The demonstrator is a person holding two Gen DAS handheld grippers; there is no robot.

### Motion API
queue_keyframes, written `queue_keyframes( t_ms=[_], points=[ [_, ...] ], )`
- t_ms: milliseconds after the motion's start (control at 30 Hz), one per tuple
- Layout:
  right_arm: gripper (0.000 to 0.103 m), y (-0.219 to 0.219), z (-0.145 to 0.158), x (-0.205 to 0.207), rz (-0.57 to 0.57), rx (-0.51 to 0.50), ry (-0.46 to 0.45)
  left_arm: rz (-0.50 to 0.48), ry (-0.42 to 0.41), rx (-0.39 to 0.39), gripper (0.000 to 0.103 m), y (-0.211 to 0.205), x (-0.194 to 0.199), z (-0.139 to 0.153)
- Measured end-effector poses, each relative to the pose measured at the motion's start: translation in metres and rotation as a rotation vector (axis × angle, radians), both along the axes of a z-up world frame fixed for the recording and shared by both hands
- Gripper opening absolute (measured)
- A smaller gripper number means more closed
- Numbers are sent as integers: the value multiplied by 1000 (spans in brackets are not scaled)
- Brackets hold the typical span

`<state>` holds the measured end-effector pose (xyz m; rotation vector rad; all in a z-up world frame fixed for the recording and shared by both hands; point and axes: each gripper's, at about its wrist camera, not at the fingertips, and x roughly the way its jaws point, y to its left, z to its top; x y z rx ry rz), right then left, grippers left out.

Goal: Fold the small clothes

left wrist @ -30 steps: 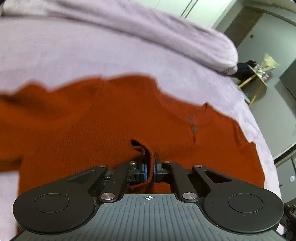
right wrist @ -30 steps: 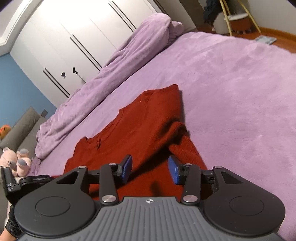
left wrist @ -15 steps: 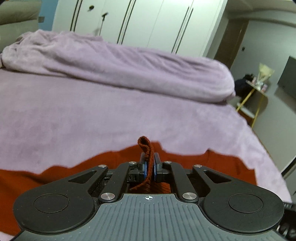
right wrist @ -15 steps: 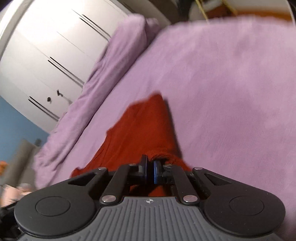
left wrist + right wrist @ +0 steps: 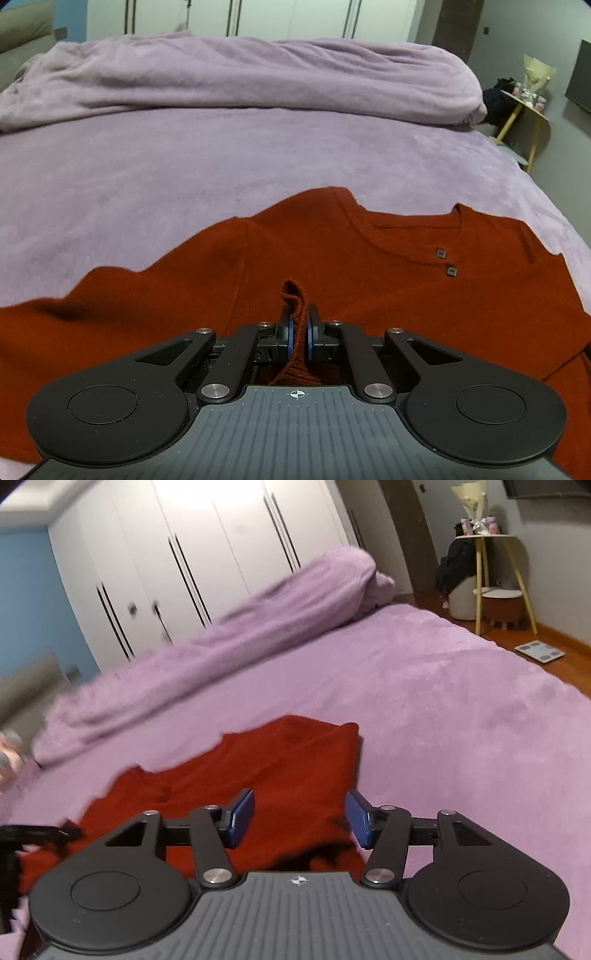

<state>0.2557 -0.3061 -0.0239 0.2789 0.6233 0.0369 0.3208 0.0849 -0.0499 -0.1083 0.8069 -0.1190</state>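
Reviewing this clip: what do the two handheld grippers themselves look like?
Left gripper and right gripper look identical: matte black linkage arms with silver pivot screws, two round black discs, a ribbed grey body bearing a small crosshair mark, and blue ridged pads. No cables or sleeves show.

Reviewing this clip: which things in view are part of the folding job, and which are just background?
In the job:
red sweater, lying on the bed
left gripper, shut on a fold of its fabric
right gripper, open above it

Just lying about:
rolled purple duvet
side table
bathroom scale

Open bedspread (image 5: 184, 173) beyond sweater (image 5: 369, 266); rolled duvet (image 5: 258, 81) barring far edge.
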Motion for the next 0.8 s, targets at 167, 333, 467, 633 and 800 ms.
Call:
queue_keyframes(
  t_ms=[167,333,467,633,800],
  points=[
    [52,10,-26,68,-6,-117,148,-14,-38,19,8,-6,0,10],
    [8,28,-20,69,50,-217,55,-19,-61,32,8,-3,4,16],
    [7,36,-8,56,-23,-290,-94,8,-147,55,8,-3,8,24],
    [8,39,-31,65,-105,-378,-21,47,-151,141,10,-10,20,12],
    [29,40,-14,39,-64,-358,-91,133,-74,223,27,-4,16,-2]
  ],
)
